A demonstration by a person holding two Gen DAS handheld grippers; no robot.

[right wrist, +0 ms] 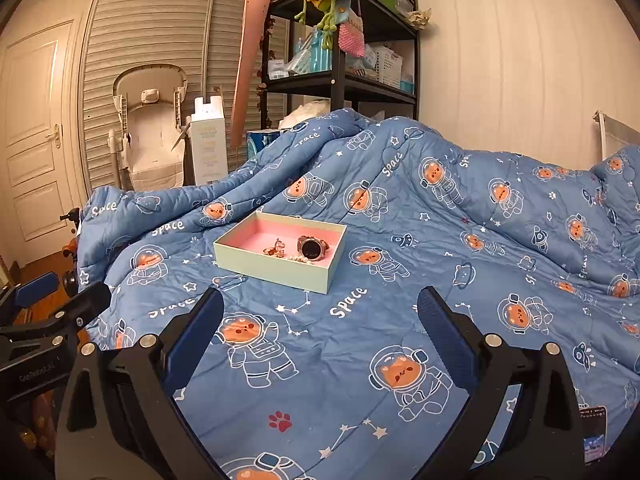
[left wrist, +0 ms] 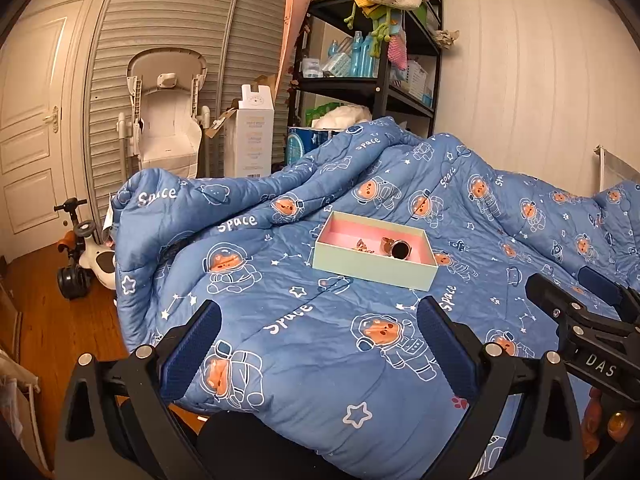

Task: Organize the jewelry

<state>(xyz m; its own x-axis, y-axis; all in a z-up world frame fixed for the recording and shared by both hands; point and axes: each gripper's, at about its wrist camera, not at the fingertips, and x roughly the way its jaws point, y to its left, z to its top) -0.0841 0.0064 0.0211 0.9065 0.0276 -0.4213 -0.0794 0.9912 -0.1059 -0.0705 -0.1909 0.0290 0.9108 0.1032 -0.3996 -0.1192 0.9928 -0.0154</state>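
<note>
Resting on a blue quilt point(right wrist: 400, 240), a shallow rectangular box point(right wrist: 276, 270) serves as the landmark: pale green card walls outside, pink lining inside, no lid on it. Inside the box, a watch point(right wrist: 311, 249) with a round dark face and a rose-gold rim lies near the right wall; a small gold-toned cluster of jewelry point(right wrist: 276, 249) sits just left of the watch, its individual pieces too small to tell apart. The quilt is soft, padded and wrinkled, printed with astronaut bears, stars and the word "Space". The left gripper point(left wrist: 320, 344) hangs on the near side of the box, apart from it, jaws spread wide with nothing between the blue textured pads. The right gripper point(right wrist: 320, 328) also hangs on the near side of the box, apart from it, jaws likewise released and empty.
</note>
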